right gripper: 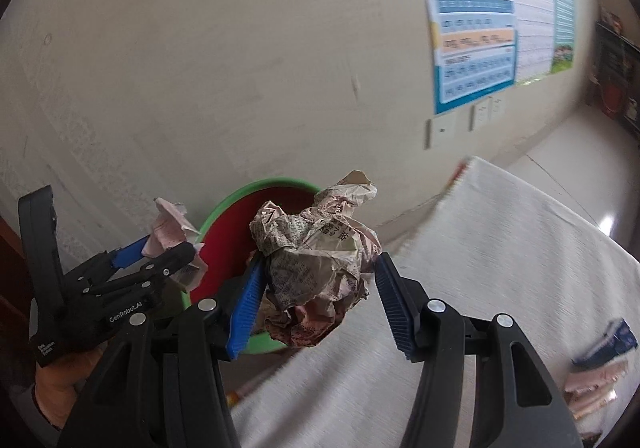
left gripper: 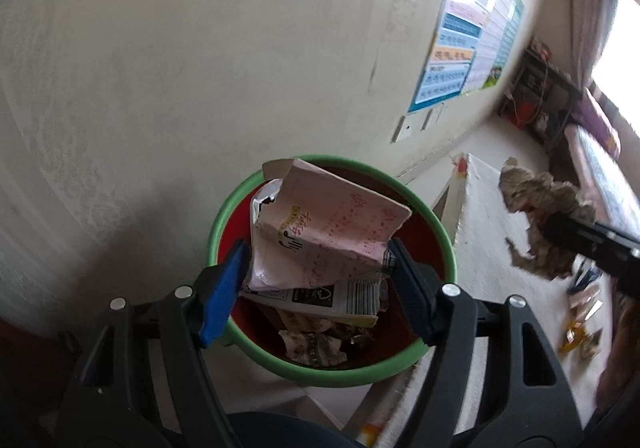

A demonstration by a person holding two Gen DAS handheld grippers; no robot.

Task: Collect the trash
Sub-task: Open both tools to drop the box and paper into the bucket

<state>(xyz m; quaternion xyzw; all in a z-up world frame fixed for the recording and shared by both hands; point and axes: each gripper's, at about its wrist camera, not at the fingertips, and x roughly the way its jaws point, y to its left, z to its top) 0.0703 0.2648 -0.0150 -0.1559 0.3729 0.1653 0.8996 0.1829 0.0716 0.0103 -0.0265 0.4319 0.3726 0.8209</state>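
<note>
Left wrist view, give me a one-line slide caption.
Left tool holds a crumpled pink carton over the green-rimmed red trash bin, already part-filled with wrappers.

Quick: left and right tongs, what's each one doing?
Left tongs: shut on pink carton, over the bin.
Right tongs: shut on crumpled newspaper.

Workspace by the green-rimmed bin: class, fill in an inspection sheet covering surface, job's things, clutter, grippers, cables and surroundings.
Surface: white cloth-covered table beside the bin.
Job's things: red bin with green rim, already holding wrappers; pink carton; crumpled newspaper ball.
Clutter: small packets left on the table.
Grippers: left gripper shut on the carton above the bin; right gripper shut on the newspaper ball.
Cables: nothing seen.
Surroundings: cream wall, poster, wall sockets.
</note>
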